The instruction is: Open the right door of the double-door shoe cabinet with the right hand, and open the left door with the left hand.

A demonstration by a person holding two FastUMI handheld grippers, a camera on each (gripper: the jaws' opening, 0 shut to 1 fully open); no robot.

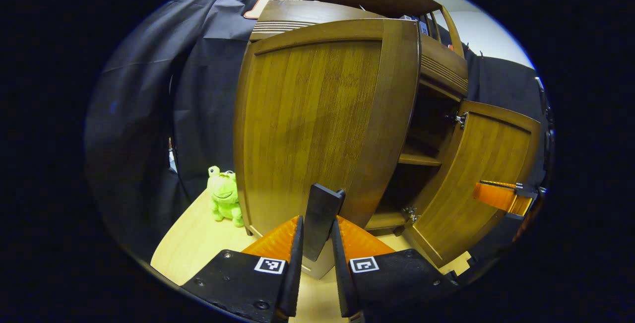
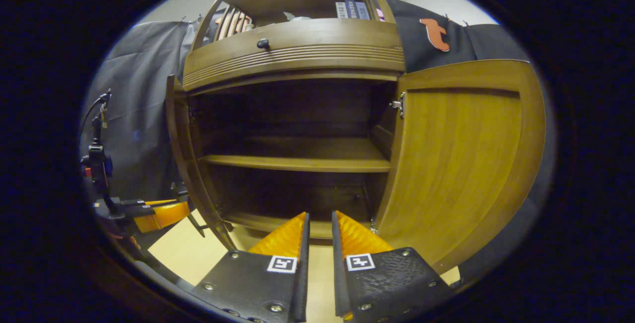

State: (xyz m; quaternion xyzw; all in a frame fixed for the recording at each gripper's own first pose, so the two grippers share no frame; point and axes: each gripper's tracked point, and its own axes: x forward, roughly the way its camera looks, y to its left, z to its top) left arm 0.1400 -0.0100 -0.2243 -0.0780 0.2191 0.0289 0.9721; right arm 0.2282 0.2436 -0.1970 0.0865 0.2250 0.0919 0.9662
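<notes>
Sharp, evenly lit frames; dark cabinet interior [image 2: 292,114]; fisheye-bent edges.

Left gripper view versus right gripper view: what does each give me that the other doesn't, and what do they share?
Left gripper view alone: the left gripper shut on the left door's dark handle, the door's outer face, and a green plush frog beside the cabinet.

Right gripper view alone: the cabinet interior head-on with its middle shelf, the drawer knob above, and the right gripper nearly closed on nothing.

Shared: both doors swung open, the right door, the light wooden floor.
</notes>
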